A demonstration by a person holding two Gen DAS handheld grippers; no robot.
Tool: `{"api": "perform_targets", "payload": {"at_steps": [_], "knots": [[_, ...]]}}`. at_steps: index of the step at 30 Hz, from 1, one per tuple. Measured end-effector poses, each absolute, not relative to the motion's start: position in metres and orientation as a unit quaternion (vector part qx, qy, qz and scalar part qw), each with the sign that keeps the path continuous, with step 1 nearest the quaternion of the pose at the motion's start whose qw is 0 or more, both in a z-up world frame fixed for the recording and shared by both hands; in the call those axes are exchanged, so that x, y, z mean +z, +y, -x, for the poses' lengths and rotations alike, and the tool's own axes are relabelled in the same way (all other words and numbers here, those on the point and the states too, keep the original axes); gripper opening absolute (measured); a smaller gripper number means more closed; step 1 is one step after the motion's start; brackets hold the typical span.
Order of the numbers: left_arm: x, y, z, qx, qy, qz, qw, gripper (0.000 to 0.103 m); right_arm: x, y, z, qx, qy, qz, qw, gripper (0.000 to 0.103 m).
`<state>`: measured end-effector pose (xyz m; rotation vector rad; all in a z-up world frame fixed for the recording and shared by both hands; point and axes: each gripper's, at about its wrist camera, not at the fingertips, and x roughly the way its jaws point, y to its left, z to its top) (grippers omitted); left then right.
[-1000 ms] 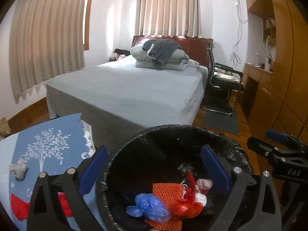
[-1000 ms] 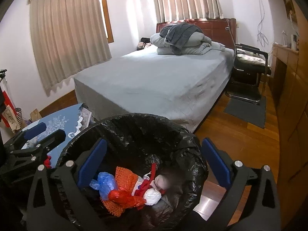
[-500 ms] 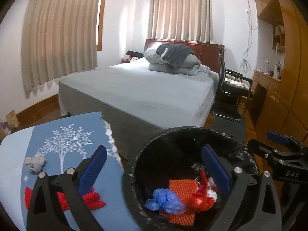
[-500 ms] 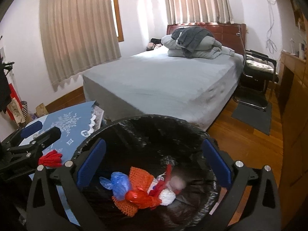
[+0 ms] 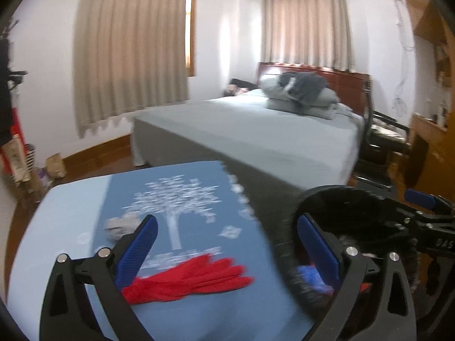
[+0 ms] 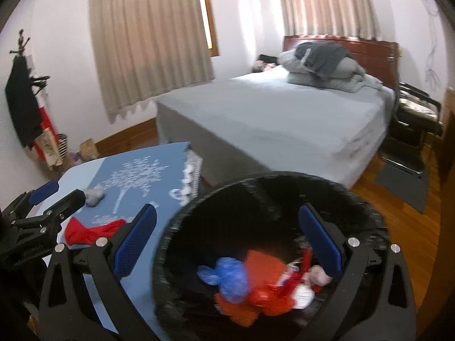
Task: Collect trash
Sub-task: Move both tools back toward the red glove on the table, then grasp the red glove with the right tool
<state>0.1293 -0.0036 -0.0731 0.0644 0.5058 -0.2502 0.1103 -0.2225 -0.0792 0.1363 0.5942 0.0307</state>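
Note:
A red glove (image 5: 190,280) lies on the blue table (image 5: 71,218), just ahead of my open left gripper (image 5: 224,244); nothing sits between the jaws. A crumpled grey wad (image 5: 121,226) rests beyond the left finger. The same glove (image 6: 88,230) and grey wad (image 6: 94,195) show at the left of the right wrist view. My right gripper (image 6: 227,236) hangs open and empty over the black-lined bin (image 6: 227,196), which holds a blue bag (image 6: 229,280), orange-red netting (image 6: 264,272) and white scraps. The bin (image 5: 341,207) stands right of the table.
A grey bed (image 5: 256,133) with piled bedding fills the room behind the table. A black chair (image 6: 415,113) and wooden cabinets stand at the right, over a wooden floor (image 6: 398,213). Bags and boxes (image 6: 54,147) lean against the left wall.
My left gripper has swung left from above the bin to above the table, so the red glove now lies ahead of it. The right gripper stays over the bin, turned slightly left.

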Motion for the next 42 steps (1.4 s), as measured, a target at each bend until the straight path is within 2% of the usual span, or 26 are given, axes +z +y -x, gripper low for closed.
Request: {"api": "perform_targets", "payload": {"at_steps": [11,21,35,36,37,38,42], "knots": [[-0.094,0.097,-0.137,0.000,0.261,-0.031,0.965,0.097,-0.092,-0.120,-0.153,0.117,0.314,-0.033,0.942,0.097],[-0.114,0.158,-0.137,0.068,0.279,-0.004,0.958,0.097,-0.138,-0.050,-0.184,0.159,0.365,-0.012,0.917,0.097],[-0.130,0.176,-0.141,0.079,0.292,0.013,0.953,0.097,-0.180,-0.030,-0.206,0.153,0.424,0.002,0.892,0.096],[-0.131,0.176,-0.141,0.078,0.293,0.013,0.953,0.097,-0.180,-0.028,-0.206,0.155,0.426,0.006,0.891,0.094],[-0.132,0.175,-0.141,0.078,0.294,0.013,0.952,0.097,-0.181,-0.026,-0.205,0.159,0.427,0.012,0.890,0.086],[-0.133,0.176,-0.141,0.078,0.295,0.013,0.952,0.097,-0.182,-0.024,-0.204,0.165,0.427,0.015,0.889,0.074],[-0.133,0.174,-0.141,0.077,0.298,0.013,0.952,0.097,-0.182,-0.023,-0.203,0.177,0.432,0.016,0.884,0.055]]}}
